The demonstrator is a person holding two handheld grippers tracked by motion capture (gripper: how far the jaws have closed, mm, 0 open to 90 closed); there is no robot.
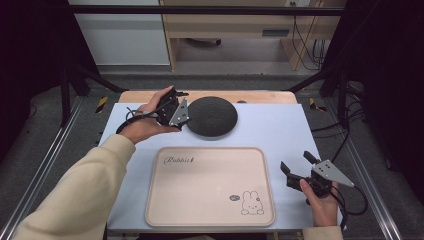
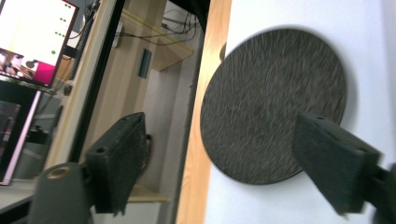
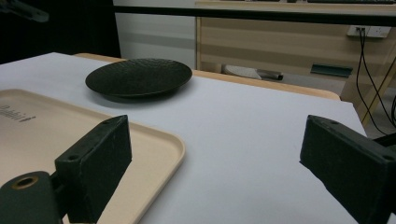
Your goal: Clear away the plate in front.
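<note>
**Left tongs closing in on the dark plate**

A white tabletop (image 1: 280, 130) is carrying a beige tray (image 1: 210, 187) and, behind it, a dark round plate (image 1: 211, 116) near the far edge. The left tongs (image 1: 181, 102) are hovering at the plate's left rim, spread, pinching nothing. The right tongs (image 1: 296, 167) are waiting spread beside the tray. A shallow bite could be letting the rim slip out. The hand is hiding the jaw tips, and blur is leaving contact uncertain.
</note>
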